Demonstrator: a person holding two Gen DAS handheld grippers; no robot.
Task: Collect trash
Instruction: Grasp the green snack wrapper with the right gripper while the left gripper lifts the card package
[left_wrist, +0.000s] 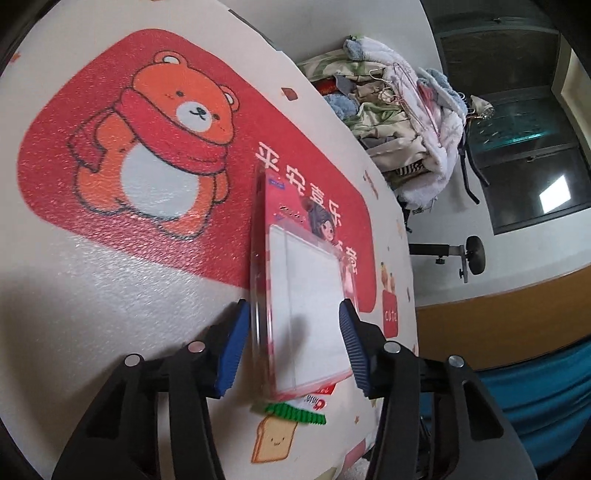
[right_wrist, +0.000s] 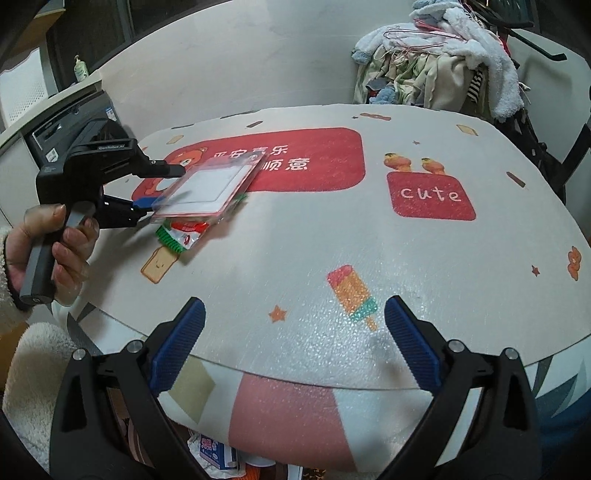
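Left gripper (left_wrist: 291, 347) jaws apart, straddling clear blister pack (left_wrist: 306, 295), no firm contact we can confirm; pack lies atop red-green wrapper (left_wrist: 306, 406) on table mat (left_wrist: 110, 277). We judge step: grasping pack; next, close and lift. Right gripper (right_wrist: 295, 347) spread wide, holding nothing, near mat edge. Right view alone shows hand (right_wrist: 55, 251) on left tool and more trash (right_wrist: 218, 454) below table.

"cute" – table cover (right_wrist: 436, 258); "GenRobot.AI" – left gripper (right_wrist: 162, 192).
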